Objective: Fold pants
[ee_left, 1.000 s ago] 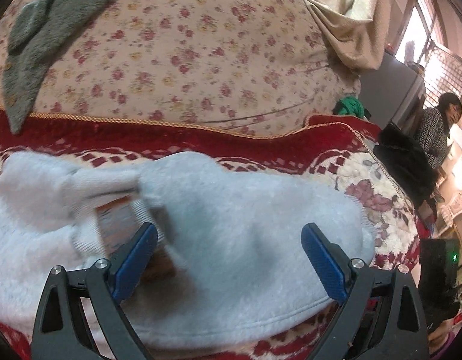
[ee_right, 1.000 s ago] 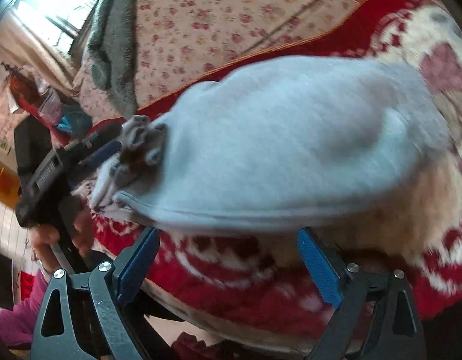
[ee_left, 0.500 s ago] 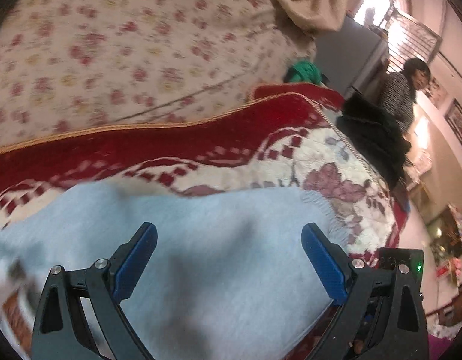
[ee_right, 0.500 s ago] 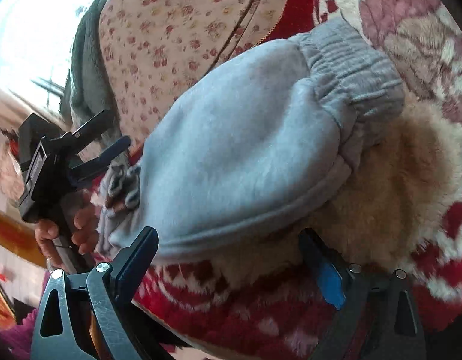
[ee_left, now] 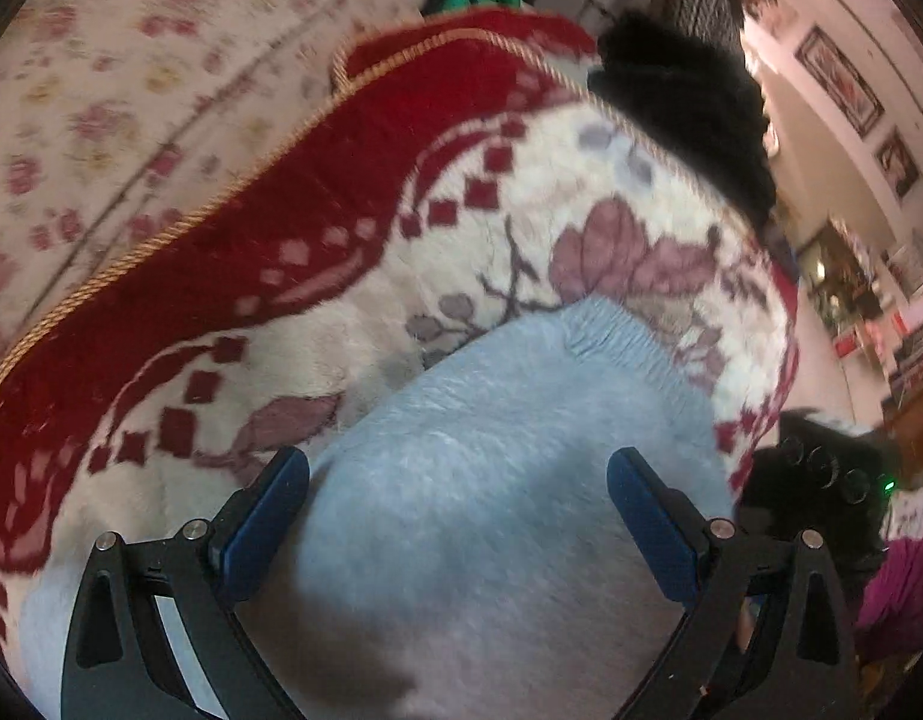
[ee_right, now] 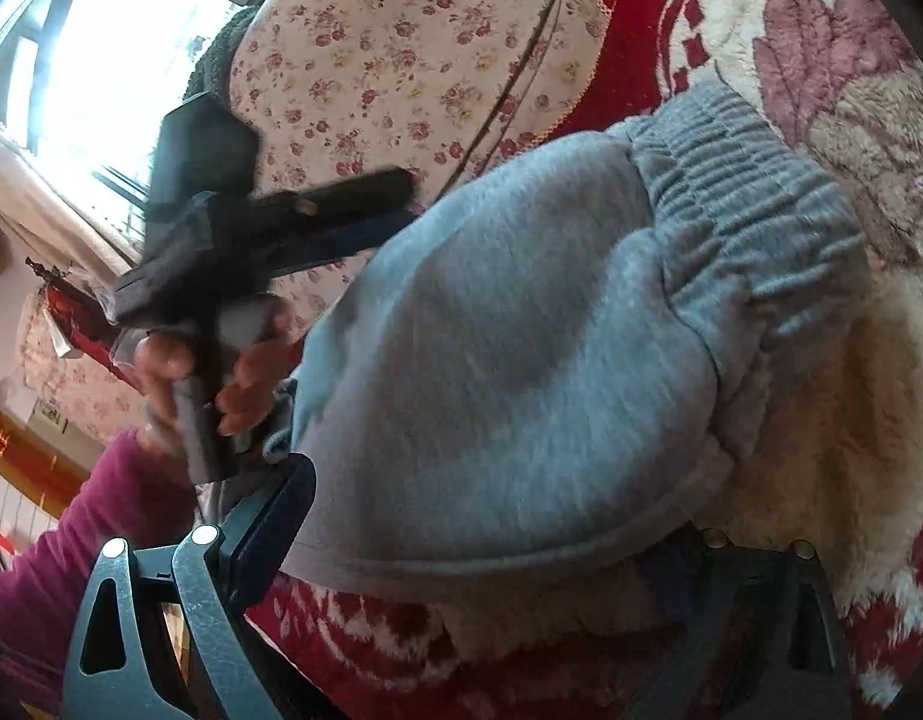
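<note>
Pants (ee_right: 521, 360) folded into a grey-blue bundle on the red-and-cream floral blanket (ee_left: 401, 252), both claws empty.

Left claw (ee_left: 458, 498) hangs just over the fleece with its blue pads spread wide, nothing between them. From the right wrist view it shows side-on, blurred, its fingers (ee_right: 353, 192) pointing across the top of the bundle, a hand (ee_right: 221, 372) in a magenta sleeve (ee_right: 71, 540) wrapped round the grip. Right claw (ee_right: 479, 516) sits low at the near edge of the pants, jaws gaping too; its left pad lies just beside the folded hem, the right pad shadowed under the fabric edge. Elastic waistband (ee_right: 761, 198) faces away, on the cream pile.
</note>
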The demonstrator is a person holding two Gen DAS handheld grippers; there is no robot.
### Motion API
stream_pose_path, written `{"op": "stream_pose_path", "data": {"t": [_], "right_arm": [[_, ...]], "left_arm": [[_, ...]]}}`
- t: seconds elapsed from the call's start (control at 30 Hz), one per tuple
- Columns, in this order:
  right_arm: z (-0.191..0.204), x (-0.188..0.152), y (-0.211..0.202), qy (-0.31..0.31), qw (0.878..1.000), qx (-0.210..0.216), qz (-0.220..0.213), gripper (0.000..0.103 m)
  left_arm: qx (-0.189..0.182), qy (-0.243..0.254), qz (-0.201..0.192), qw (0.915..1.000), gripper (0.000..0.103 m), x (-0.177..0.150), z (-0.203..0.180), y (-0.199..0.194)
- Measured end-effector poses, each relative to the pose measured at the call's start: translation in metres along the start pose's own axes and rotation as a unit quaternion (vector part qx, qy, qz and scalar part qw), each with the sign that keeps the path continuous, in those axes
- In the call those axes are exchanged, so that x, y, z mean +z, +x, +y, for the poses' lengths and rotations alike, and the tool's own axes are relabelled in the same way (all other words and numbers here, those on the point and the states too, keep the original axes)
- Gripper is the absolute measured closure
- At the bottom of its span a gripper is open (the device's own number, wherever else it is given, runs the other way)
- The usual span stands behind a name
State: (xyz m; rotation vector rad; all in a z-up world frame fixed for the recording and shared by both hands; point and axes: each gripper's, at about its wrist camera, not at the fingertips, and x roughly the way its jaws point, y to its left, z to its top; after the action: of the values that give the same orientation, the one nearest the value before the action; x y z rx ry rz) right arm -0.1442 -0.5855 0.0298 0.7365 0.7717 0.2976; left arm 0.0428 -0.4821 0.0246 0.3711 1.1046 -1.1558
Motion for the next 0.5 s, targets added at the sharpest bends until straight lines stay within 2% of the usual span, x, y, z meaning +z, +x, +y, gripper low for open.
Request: {"op": "stream_pose_path", "data": {"t": [0.13,0.27,0.3,0.37,0.4,0.43,0.47,0.5], "right_arm": [[-0.006,0.004,0.002,0.017,1.000,0.008,-0.005,0.005],[-0.009,0.006,0.004,0.028,0.999,0.012,-0.011,0.006],[-0.011,0.006,0.003,0.031,0.999,0.012,-0.011,0.010],[-0.018,0.008,0.001,0.045,0.999,0.007,-0.012,0.025],[-0.023,0.008,0.000,0.054,0.998,0.011,-0.011,0.037],[-0.026,0.009,0.000,0.063,0.998,0.018,-0.008,0.041],[-0.027,0.009,-0.001,0.065,0.998,0.020,-0.006,0.043],[-0.025,0.009,0.000,0.060,0.998,0.018,-0.006,0.047]], "left_arm": [[-0.006,0.003,0.042,0.9991,0.000,0.005,0.008,0.026],[-0.027,-0.023,0.071,0.9969,0.000,0.008,0.021,0.045],[-0.031,-0.028,0.074,0.9964,0.000,0.007,0.024,0.047],[-0.030,-0.026,0.074,0.9965,0.000,0.005,0.025,0.052],[-0.029,-0.023,0.073,0.9966,0.003,0.004,0.025,0.053],[-0.028,-0.021,0.073,0.9967,0.005,0.004,0.024,0.054],[-0.024,-0.020,0.068,0.9972,0.011,0.003,0.024,0.053],[-0.022,-0.020,0.064,0.9975,0.021,0.003,0.024,0.052]]}}
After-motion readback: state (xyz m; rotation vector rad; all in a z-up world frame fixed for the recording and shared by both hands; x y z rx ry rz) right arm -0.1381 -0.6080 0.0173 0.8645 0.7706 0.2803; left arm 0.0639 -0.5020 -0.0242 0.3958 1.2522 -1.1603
